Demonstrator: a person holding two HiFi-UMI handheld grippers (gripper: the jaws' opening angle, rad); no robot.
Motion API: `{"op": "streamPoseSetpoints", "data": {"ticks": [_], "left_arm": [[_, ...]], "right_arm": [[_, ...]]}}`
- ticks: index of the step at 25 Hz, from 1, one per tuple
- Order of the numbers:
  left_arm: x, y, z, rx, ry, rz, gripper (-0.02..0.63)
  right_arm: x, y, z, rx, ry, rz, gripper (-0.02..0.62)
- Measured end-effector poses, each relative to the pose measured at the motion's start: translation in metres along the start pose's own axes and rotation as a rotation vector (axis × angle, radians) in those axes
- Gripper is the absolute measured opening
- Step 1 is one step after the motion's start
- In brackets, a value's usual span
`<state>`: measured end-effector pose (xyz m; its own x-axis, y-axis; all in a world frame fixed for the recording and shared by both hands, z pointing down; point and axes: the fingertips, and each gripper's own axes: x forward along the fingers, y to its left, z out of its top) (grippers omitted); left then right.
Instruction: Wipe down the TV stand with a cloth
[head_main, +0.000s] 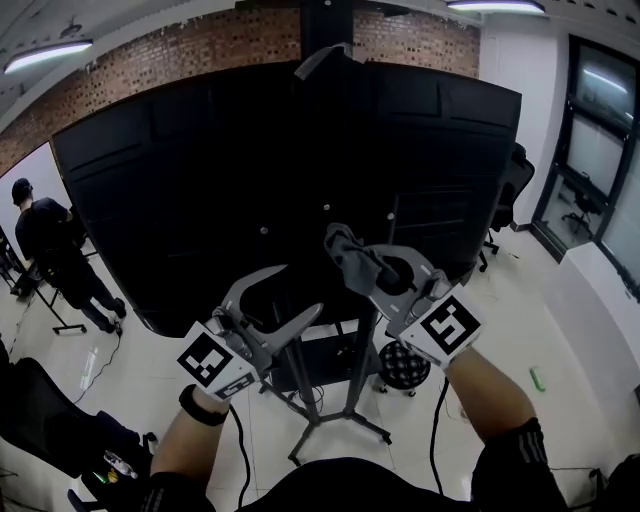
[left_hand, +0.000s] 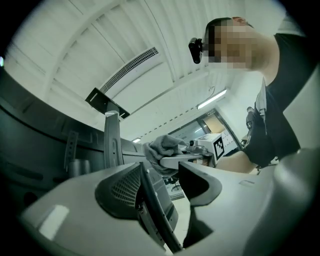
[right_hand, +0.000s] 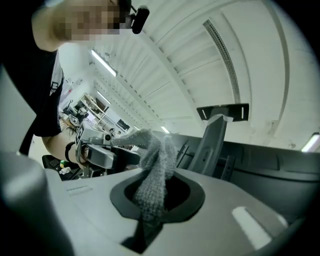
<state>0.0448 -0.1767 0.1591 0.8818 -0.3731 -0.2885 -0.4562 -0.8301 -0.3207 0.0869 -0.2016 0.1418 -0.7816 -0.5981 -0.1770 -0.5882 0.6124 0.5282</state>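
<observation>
The grey cloth (right_hand: 155, 170) is clamped between the jaws of the right gripper (right_hand: 157, 202), its free end bunched above them; the left gripper (head_main: 298, 290) is held with jaws parted and nothing between them; both are poised before the black back of the TV (head_main: 200, 200), clear of the TV stand (head_main: 335, 400) below; wiping is judged not yet begun; the cloth must next be lowered onto the stand's surface.

Bright ceiling tubes (head_main: 48, 55) overhead; fisheye edges bend, corners darken.

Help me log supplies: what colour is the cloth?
Grey; the cloth shows best in the right gripper view.
</observation>
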Motion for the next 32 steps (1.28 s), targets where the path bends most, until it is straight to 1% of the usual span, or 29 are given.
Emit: {"op": "streamPoseSetpoints", "data": {"ticks": [3,7,11,15,19,23,26,28,32], "left_arm": [[0.017,0.015,0.018,0.032,-0.009,0.011,0.262],[0.035,0.034,0.039,0.024,-0.017,0.023,0.262],[0.046,0.050,0.061,0.056,-0.004,0.037,0.264],[0.058,0.070,0.091,0.070,-0.022,0.043,0.265],[0.071,0.093,0.120,0.087,-0.035,0.055,0.268],[0.075,0.099,0.135,0.110,-0.043,0.066,0.270],[0.081,0.109,0.148,0.106,-0.045,0.072,0.272],[0.084,0.116,0.150,0.098,-0.043,0.077,0.272],[0.086,0.116,0.141,0.097,-0.022,0.077,0.275]], "right_arm": [[0.012,-0.028,0.020,-0.097,-0.004,0.001,0.026],[0.027,-0.059,0.051,-0.198,0.002,0.005,0.026],[0.043,-0.084,0.087,-0.275,-0.021,0.006,0.026],[0.064,-0.117,0.118,-0.360,-0.026,0.003,0.026],[0.089,-0.159,0.141,-0.427,0.006,-0.033,0.026],[0.101,-0.172,0.152,-0.500,0.044,-0.070,0.026],[0.111,-0.191,0.169,-0.542,0.052,-0.118,0.025],[0.118,-0.204,0.177,-0.562,0.065,-0.152,0.025],[0.128,-0.221,0.180,-0.582,0.099,-0.210,0.025]]}}
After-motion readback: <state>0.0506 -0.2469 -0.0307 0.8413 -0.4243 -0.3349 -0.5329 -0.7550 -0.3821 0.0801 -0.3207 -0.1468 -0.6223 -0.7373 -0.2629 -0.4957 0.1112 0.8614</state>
